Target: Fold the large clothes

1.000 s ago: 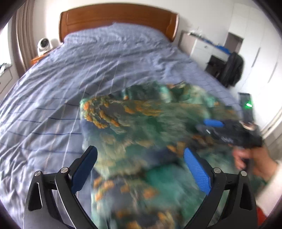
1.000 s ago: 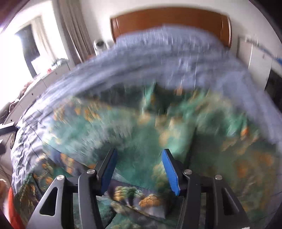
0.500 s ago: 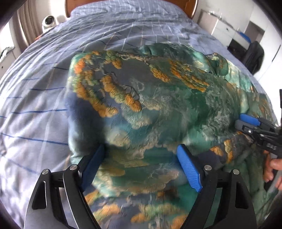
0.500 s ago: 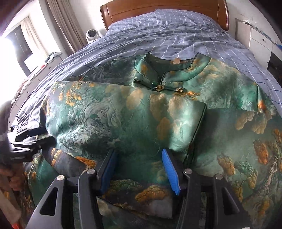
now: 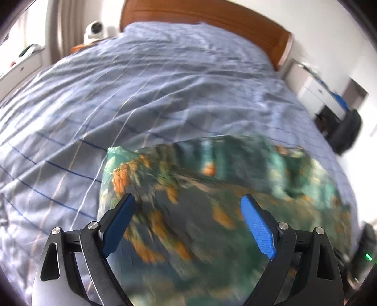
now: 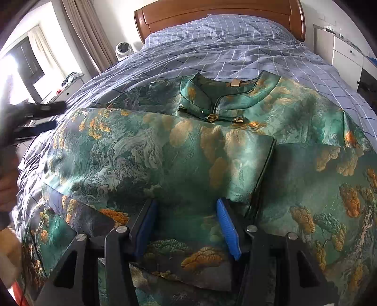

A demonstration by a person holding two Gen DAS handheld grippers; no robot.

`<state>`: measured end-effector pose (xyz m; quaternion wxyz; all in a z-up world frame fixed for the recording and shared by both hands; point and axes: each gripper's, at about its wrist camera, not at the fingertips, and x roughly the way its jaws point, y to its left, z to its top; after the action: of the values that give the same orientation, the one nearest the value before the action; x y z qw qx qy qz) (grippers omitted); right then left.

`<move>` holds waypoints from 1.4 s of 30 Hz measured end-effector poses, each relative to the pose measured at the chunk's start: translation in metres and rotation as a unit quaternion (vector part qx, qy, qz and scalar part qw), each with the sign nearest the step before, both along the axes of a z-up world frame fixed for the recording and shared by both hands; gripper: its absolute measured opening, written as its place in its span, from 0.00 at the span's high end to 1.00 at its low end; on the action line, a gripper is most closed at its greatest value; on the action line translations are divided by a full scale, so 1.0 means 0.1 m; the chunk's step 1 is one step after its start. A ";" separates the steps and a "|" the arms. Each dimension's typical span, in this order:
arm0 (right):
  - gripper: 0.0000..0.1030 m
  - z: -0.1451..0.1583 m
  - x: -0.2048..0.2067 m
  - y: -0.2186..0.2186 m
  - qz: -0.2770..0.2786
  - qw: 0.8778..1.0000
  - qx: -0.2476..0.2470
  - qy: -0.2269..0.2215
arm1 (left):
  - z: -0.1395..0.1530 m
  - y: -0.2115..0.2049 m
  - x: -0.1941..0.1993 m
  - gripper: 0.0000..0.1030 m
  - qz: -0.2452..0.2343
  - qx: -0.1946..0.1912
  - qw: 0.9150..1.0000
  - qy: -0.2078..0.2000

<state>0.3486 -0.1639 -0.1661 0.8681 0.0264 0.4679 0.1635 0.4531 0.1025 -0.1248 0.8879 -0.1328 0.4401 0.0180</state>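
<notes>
No legible text, label, brand or number anywhere

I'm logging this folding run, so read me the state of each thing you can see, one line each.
Dress: lying on the bed, lower part folded up over the chest, collar showing.
Left gripper: jaws wide and just opening further, over the dress's edge, gripping nothing.
Right gripper: half open over the fold; grip unclear.
Bedspread: spread out, wrinkled.

dress (image 6: 188, 153) on bed (image 6: 235, 47) | collar toward headboard (image 6: 219, 11) | left claw (image 6: 35, 117) at dress's left
</notes>
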 end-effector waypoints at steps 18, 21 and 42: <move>0.48 -0.01 -0.04 0.02 0.001 1.000 -0.005 -0.011 | -0.41 0.08 -0.07 0.04 -0.035 0.022 0.999 0.033; 0.47 0.00 -0.04 0.03 -0.002 1.000 -0.008 -0.010 | -0.30 0.04 -0.35 0.04 -0.061 0.059 0.996 0.039; 0.24 0.83 -2.12 -0.34 -0.051 0.996 -0.025 -0.071 | 0.13 -0.14 -3.04 0.03 -0.106 0.066 0.992 -0.005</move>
<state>0.1370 -0.1981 -0.0833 0.9067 0.0171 0.4070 0.1093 0.1494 0.0882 -0.1114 0.8938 -0.0264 0.4452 -0.0477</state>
